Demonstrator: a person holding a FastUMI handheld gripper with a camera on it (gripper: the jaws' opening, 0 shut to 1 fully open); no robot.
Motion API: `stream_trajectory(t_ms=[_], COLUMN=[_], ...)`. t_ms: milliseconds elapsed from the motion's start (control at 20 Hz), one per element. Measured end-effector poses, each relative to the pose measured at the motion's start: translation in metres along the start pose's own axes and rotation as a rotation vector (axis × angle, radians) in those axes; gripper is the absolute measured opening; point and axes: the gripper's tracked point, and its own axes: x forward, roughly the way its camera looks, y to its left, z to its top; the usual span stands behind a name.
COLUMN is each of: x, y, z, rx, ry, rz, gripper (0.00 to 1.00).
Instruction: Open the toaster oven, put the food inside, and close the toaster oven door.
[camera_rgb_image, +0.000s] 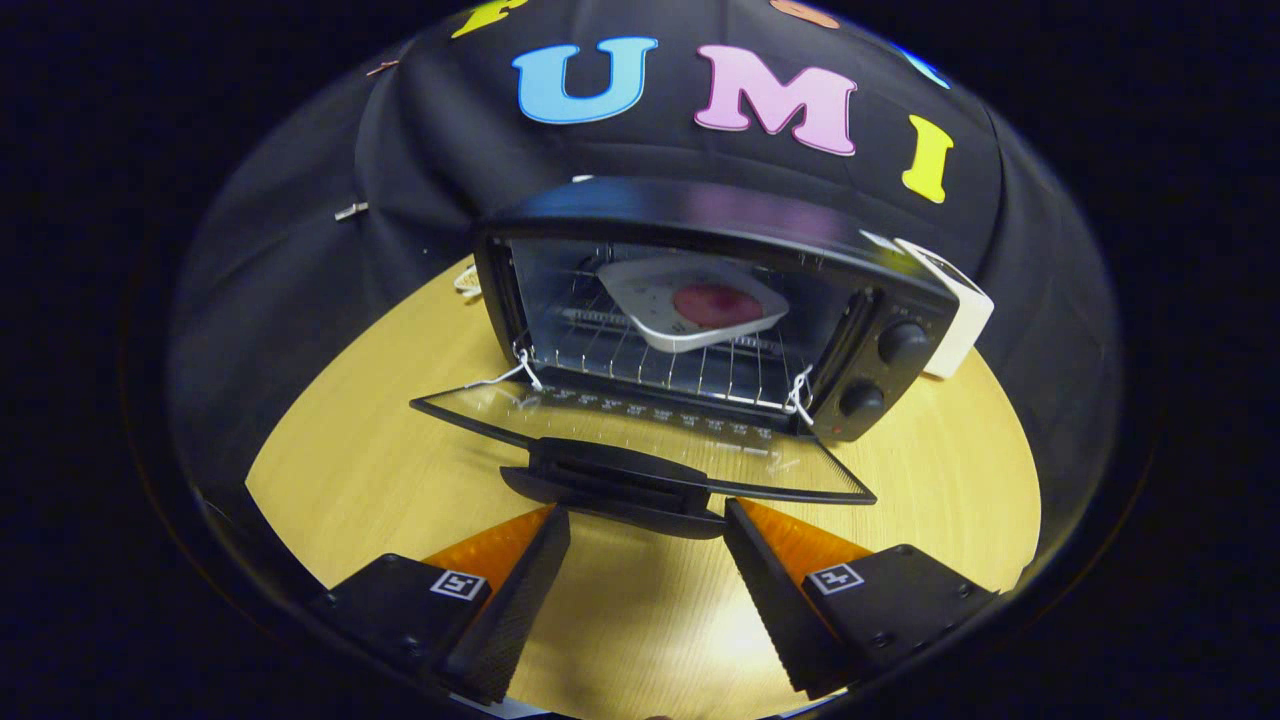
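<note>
A black toaster oven stands on the wooden table with its glass door folded down flat toward me. Inside, on the wire rack, rests a white square plate carrying a round reddish piece of food. The door's black handle lies just ahead of my fingertips. My gripper is open, its two fingers spread on either side of the handle's near edge, with nothing held between them. Whether the tips touch the handle I cannot tell.
Two black knobs sit on the oven's right panel. A white box-like object stands behind the oven's right corner. A white cord lies at the oven's left rear. Bare wooden tabletop spreads left and right of the door.
</note>
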Motion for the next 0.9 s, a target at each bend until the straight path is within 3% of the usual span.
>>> stream_trajectory(t_ms=[250, 450, 550, 900], x=[-0.003, -0.013, -0.018, -0.081], y=[-0.011, -0.028, -0.036, -0.060], z=[0.057, 0.101, 0.117, 0.158], rx=[-0.023, 0.069, 0.057, -0.010], ry=[-0.129, -0.198, -0.240, -0.416], rz=[0.018, -0.009, -0.014, -0.018], gripper=[1.00, 1.00, 1.00, 1.00])
